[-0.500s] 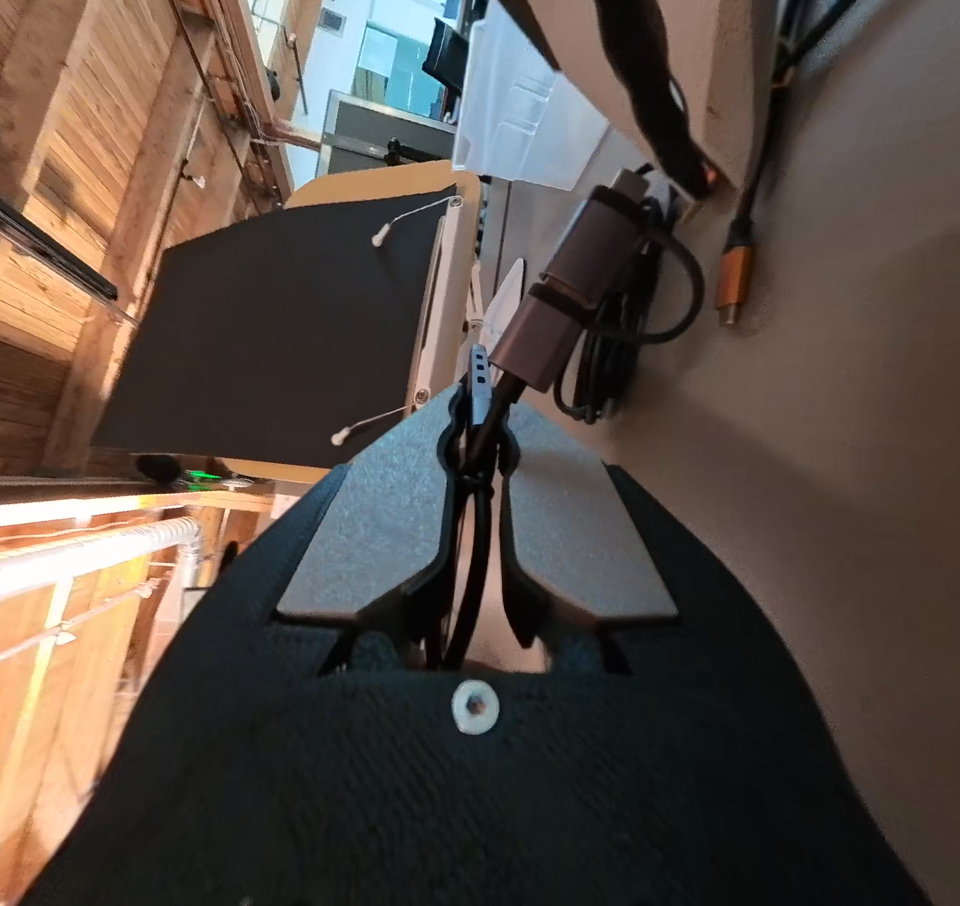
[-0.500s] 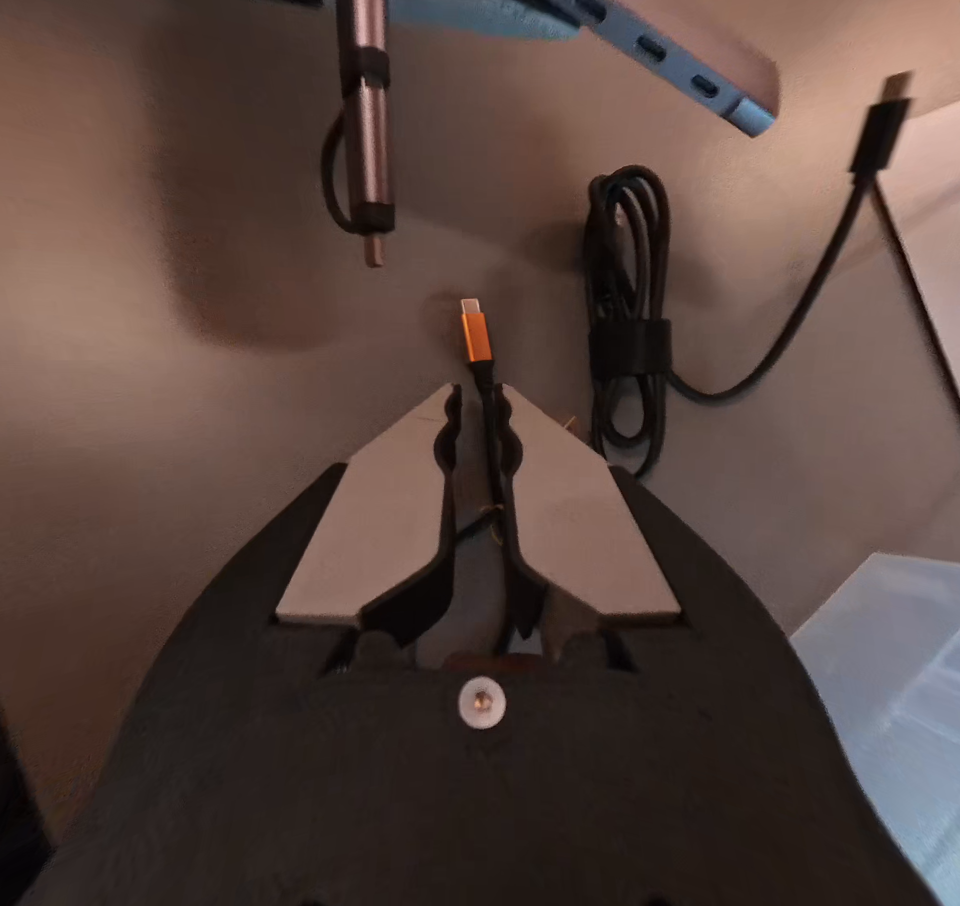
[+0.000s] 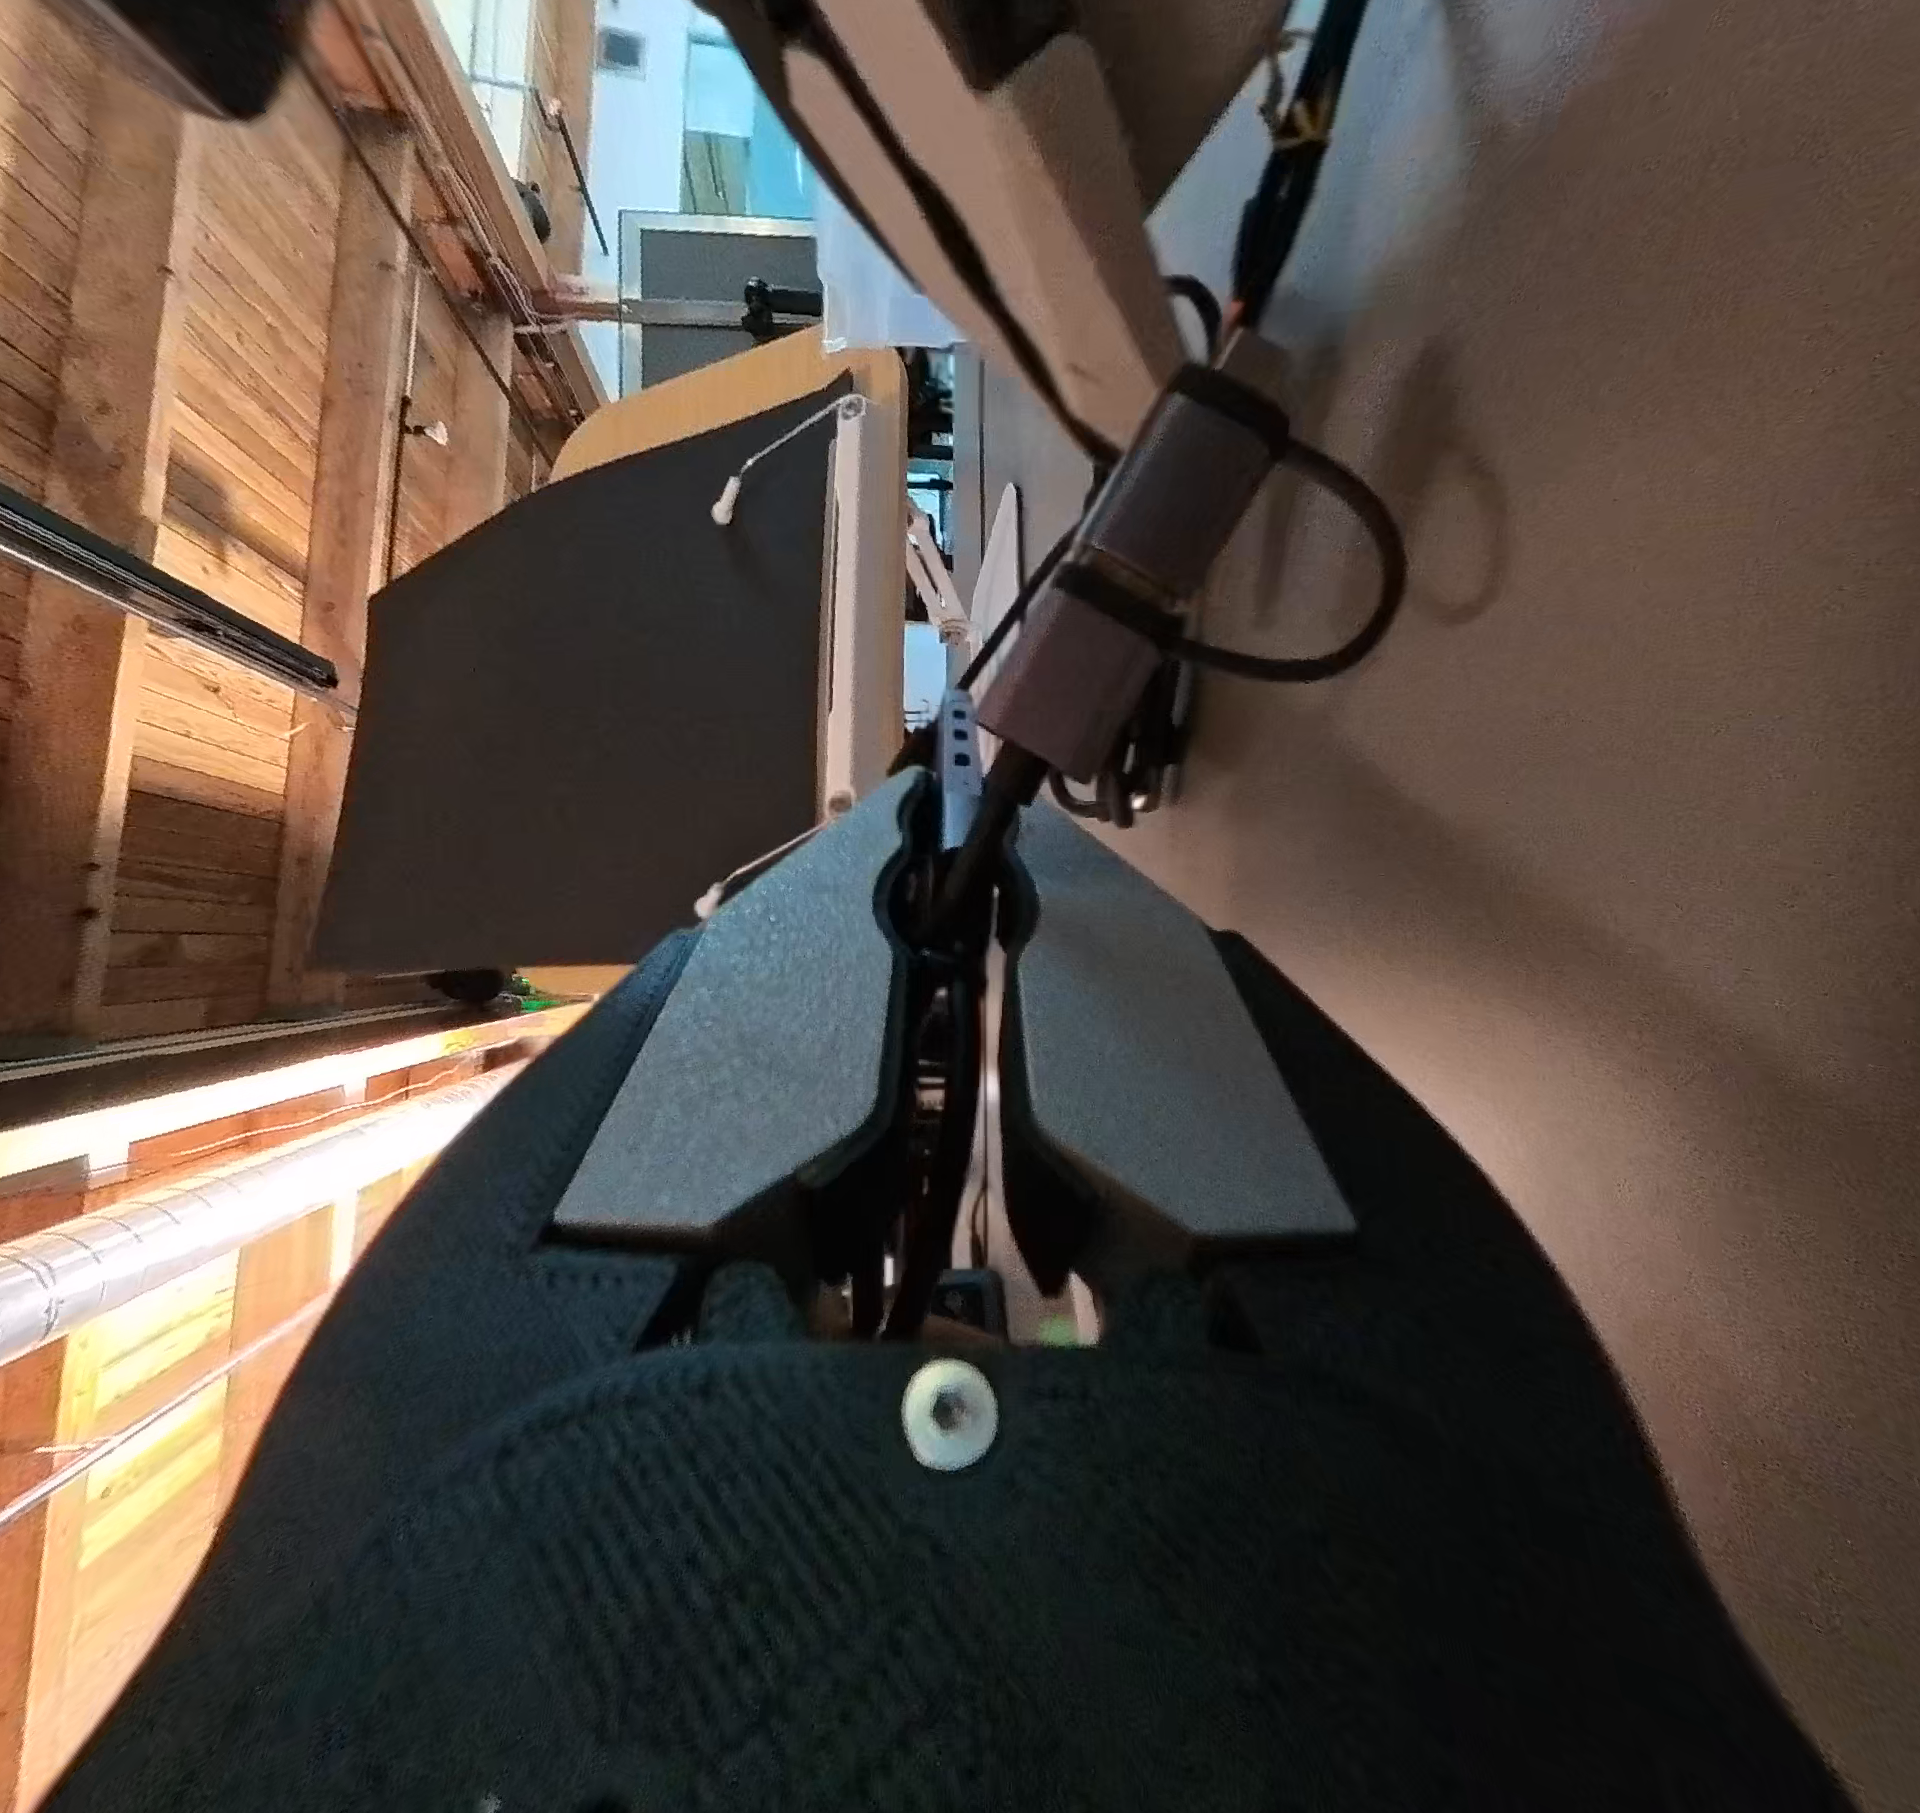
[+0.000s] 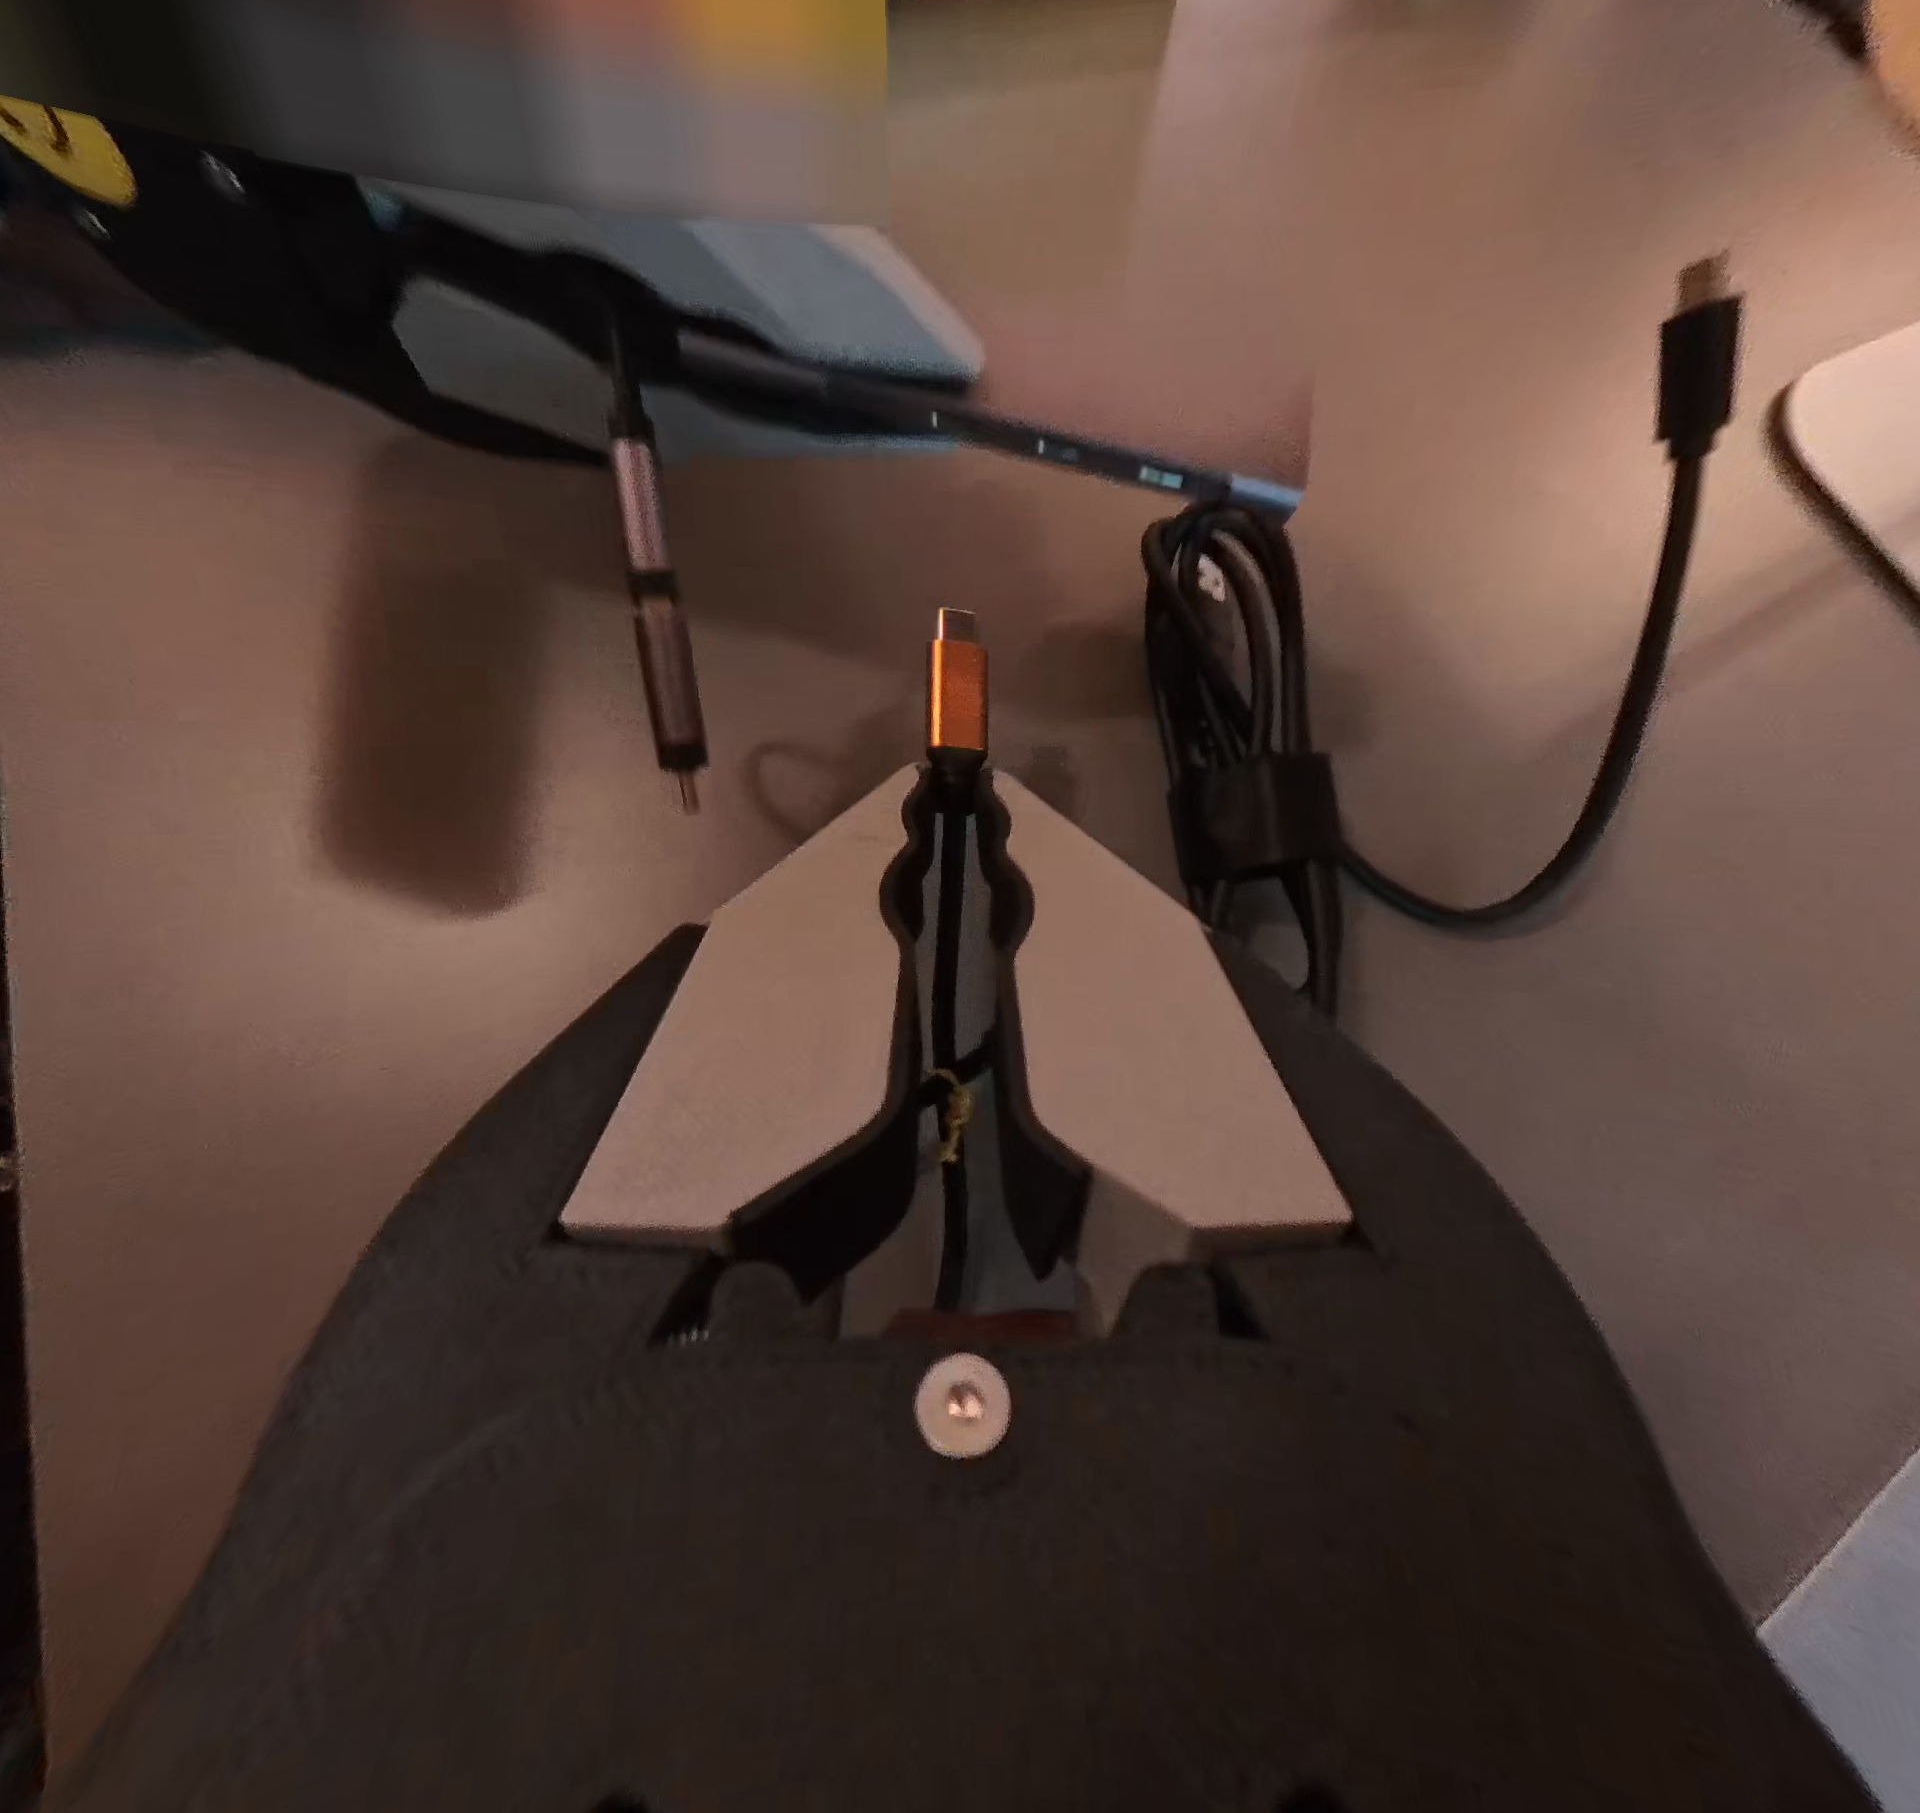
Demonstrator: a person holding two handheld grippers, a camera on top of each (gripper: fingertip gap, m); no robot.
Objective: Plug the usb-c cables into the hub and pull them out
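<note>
Beige desk (image 4: 312, 1036): my right gripper (image 4: 958, 776) pinches the orange-plug cable (image 4: 958, 688) short of the hub (image 4: 1091, 459), which my left gripper (image 3: 961, 818) clamps; blur-hidden ports risk a misaligned, jammed plug.

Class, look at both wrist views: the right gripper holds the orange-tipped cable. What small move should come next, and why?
Probably carry the right gripper up and to the right, toward the hub. It is shut on the orange-tipped cable, whose plug points forward, free in the air. The hub's ports lie along the edge ahead and to the right, with nothing plugged into those in view.
</note>
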